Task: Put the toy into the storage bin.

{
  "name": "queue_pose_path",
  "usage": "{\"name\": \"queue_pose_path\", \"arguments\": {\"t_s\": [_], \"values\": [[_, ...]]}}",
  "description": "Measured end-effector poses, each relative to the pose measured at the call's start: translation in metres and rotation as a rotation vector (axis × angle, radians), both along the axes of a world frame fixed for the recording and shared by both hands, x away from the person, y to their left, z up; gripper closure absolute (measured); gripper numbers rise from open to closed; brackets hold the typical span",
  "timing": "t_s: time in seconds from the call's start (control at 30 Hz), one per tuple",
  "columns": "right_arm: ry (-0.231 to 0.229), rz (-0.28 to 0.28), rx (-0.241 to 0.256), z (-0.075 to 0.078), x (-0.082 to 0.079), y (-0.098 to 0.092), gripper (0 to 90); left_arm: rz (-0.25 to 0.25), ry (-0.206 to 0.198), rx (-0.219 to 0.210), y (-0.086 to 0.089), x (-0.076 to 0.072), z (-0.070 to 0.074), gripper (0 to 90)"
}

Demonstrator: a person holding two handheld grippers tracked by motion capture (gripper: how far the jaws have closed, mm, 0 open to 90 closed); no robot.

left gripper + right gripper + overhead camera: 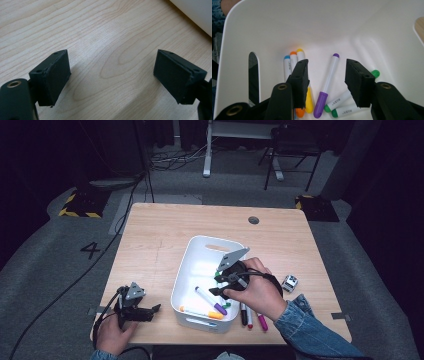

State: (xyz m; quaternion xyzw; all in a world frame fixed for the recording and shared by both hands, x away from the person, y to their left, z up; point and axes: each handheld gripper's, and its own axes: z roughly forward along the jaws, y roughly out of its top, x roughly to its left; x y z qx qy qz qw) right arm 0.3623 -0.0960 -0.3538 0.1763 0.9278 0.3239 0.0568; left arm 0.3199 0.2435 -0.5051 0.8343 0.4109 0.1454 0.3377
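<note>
hovering over white bin (186, 270), right tongs (327, 77) spread above markers; left tongs (111, 75) spread.

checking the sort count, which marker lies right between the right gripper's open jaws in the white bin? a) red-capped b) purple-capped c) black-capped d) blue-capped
b: in the right gripper view the right gripper hangs open inside the white bin, and the purple-capped marker lies in the gap between its jaws; the blue one lies off to the side.
</note>
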Motion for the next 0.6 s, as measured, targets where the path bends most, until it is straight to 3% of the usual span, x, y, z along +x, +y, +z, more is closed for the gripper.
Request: {"name": "queue_pose_path", "arguments": {"t_s": [0.3, 0.6], "values": [[-0.030, -0.076, 0.046, 0.019, 0.006, -0.030, 54.1, 0.001, -0.008, 0.008, 0.000, 0.000, 0.000, 14.1], [-0.035, -0.176, 0.081, 0.024, 0.016, -0.066, 53.7, 0.002, -0.006, 0.006, 0.000, 0.000, 0.000, 14.1]]}}
